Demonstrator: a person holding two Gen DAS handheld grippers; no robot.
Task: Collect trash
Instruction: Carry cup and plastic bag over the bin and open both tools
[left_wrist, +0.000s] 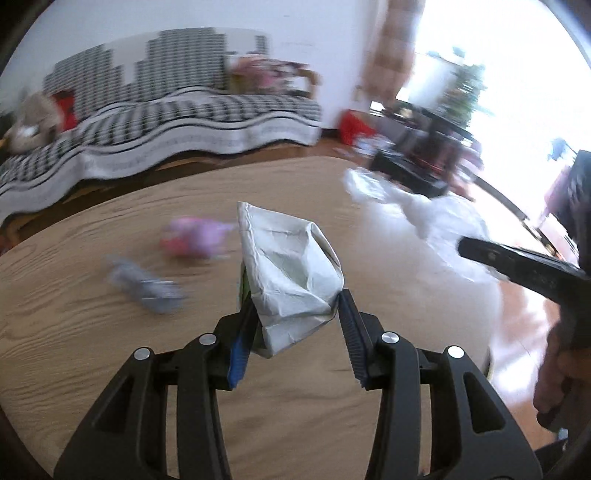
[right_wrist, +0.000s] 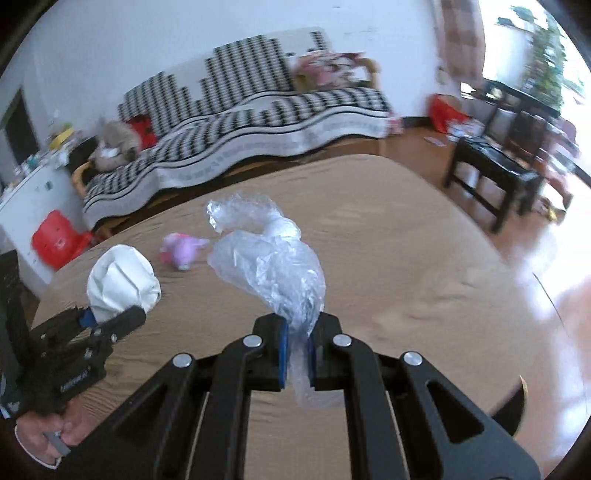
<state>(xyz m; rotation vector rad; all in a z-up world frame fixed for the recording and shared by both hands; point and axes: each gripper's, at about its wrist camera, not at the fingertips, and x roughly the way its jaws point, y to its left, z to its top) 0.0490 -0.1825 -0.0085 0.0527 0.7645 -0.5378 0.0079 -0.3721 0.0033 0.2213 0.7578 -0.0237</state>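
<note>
Right tongs (right_wrist: 295, 354) pinching clear plastic wrap (right_wrist: 269, 266), left tongs (left_wrist: 295, 332) clamped on crumpled white carton (left_wrist: 291, 273) above wooden table (left_wrist: 92, 332)

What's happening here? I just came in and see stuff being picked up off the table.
A person with a gripper in each hand is clearing trash from the round wooden table. The left gripper clamps a crumpled white paper carton; the right gripper is shut on a clear crinkled plastic bag. Both are held above the tabletop. A pink-purple wrapper and a blurry grey-blue piece lie on the table.
</note>
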